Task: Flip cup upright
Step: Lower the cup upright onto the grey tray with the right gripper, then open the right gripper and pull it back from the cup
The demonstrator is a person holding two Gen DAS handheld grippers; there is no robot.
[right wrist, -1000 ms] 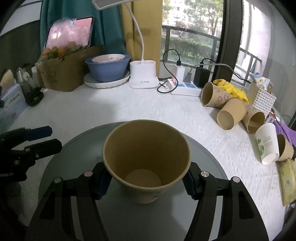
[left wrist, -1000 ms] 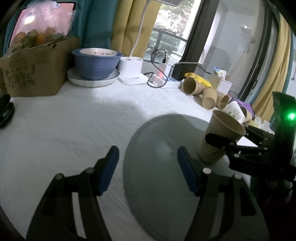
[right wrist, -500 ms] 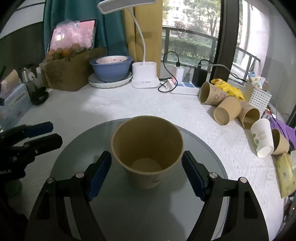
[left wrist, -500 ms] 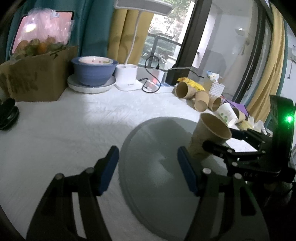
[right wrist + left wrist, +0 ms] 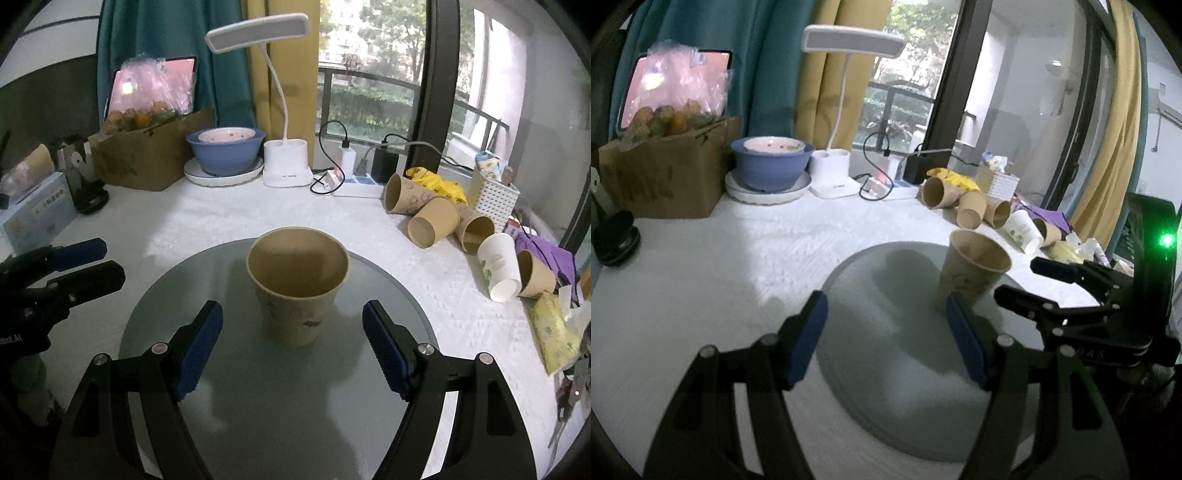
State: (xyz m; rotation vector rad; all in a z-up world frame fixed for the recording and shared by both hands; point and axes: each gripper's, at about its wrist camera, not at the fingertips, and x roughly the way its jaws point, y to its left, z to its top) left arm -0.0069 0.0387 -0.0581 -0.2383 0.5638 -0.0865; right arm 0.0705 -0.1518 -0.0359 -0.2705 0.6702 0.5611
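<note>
A brown paper cup (image 5: pixel 297 284) stands upright, mouth up, on a round grey mat (image 5: pixel 229 406). It also shows in the left wrist view (image 5: pixel 971 271) on the mat (image 5: pixel 886 314). My right gripper (image 5: pixel 291 343) is open and empty, its blue pads apart on either side of the cup's base and a little short of it. My left gripper (image 5: pixel 886 343) is open and empty over the mat's left part. The right gripper shows at the right of the left wrist view (image 5: pixel 1030 280), and the left gripper shows at the left of the right wrist view (image 5: pixel 107 262).
Several paper cups (image 5: pixel 432 221) lie on their sides at the right, with a white one (image 5: pixel 498 266) and a white basket (image 5: pixel 495 199). At the back stand a desk lamp (image 5: pixel 284 166), a blue bowl on a plate (image 5: pixel 225 155), a cardboard box (image 5: pixel 147 155) and a power strip.
My right gripper has opened, let go of the cup and drawn back from it. The cup now stands free on the mat. The left gripper has lifted and pulled back a little.
</note>
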